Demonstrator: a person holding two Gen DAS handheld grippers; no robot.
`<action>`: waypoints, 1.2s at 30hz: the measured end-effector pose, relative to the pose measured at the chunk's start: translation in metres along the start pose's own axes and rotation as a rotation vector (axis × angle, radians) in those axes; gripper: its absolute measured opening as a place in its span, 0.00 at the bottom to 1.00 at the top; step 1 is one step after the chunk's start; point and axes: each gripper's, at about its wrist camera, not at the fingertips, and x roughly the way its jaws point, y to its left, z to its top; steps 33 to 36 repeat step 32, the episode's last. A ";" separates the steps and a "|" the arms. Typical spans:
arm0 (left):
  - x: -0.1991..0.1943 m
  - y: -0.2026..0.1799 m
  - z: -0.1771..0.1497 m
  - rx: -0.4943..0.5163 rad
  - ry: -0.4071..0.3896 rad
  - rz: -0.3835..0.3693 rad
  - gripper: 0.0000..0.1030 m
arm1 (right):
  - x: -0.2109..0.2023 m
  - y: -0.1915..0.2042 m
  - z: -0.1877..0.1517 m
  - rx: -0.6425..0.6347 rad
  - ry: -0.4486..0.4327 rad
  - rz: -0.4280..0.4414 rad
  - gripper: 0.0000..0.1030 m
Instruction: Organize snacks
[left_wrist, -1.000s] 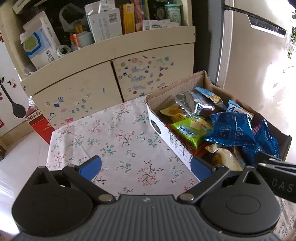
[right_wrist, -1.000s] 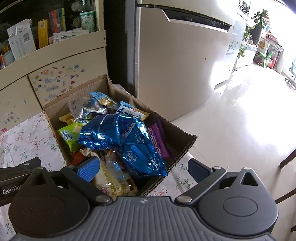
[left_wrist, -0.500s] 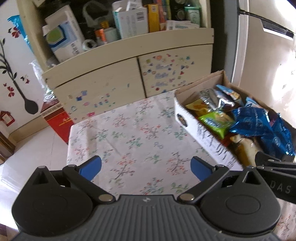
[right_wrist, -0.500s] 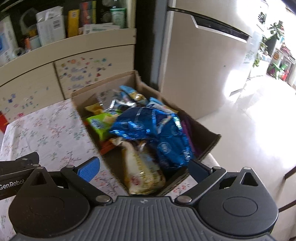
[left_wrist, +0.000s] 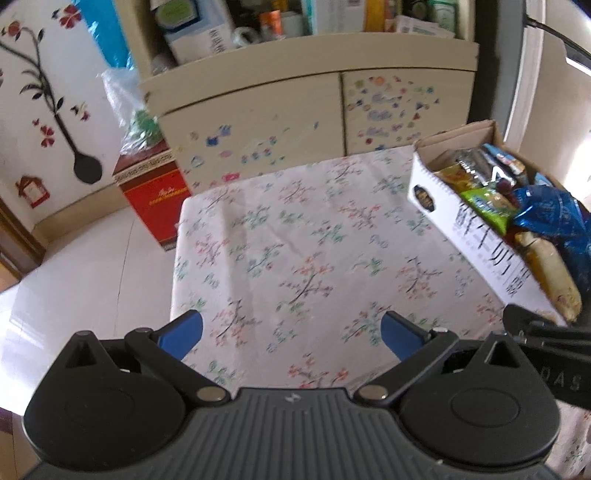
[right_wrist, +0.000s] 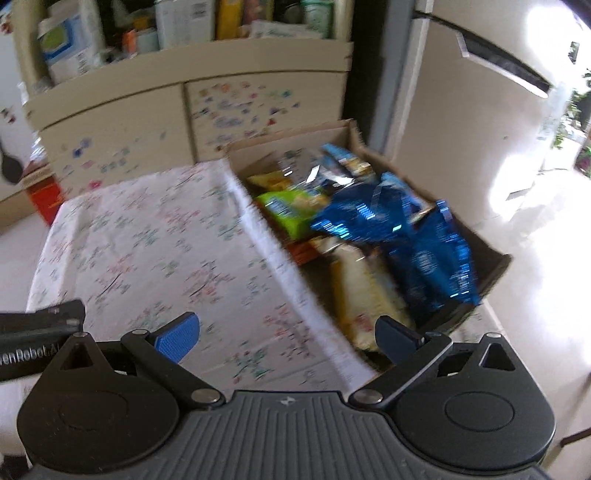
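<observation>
A cardboard box of snack packets stands on the right side of a table with a floral cloth. Inside lie a blue foil bag, a green packet, a pale yellow bag and silver packets at the far end. My left gripper is open over the cloth, left of the box, with nothing between its fingers. My right gripper is open above the box's near left wall, also holding nothing.
A cream cabinet with stickers and a cluttered shelf stands behind the table. A red carton sits on the floor at the table's far left corner. A fridge stands right of the box. White tiled floor surrounds the table.
Both grippers have swung left and pulled back, so more of the cloth shows and the box sits further right in each view. Both stay open and hold nothing.
</observation>
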 end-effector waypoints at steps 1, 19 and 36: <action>0.001 0.005 -0.003 -0.006 0.003 0.008 0.99 | 0.002 0.004 -0.003 -0.018 0.006 0.012 1.00; 0.002 0.061 -0.028 -0.108 0.005 -0.001 0.99 | 0.055 0.066 -0.063 -0.157 0.084 0.125 1.00; 0.006 0.072 -0.031 -0.140 0.003 -0.020 0.99 | 0.067 0.080 -0.066 -0.058 -0.123 0.076 1.00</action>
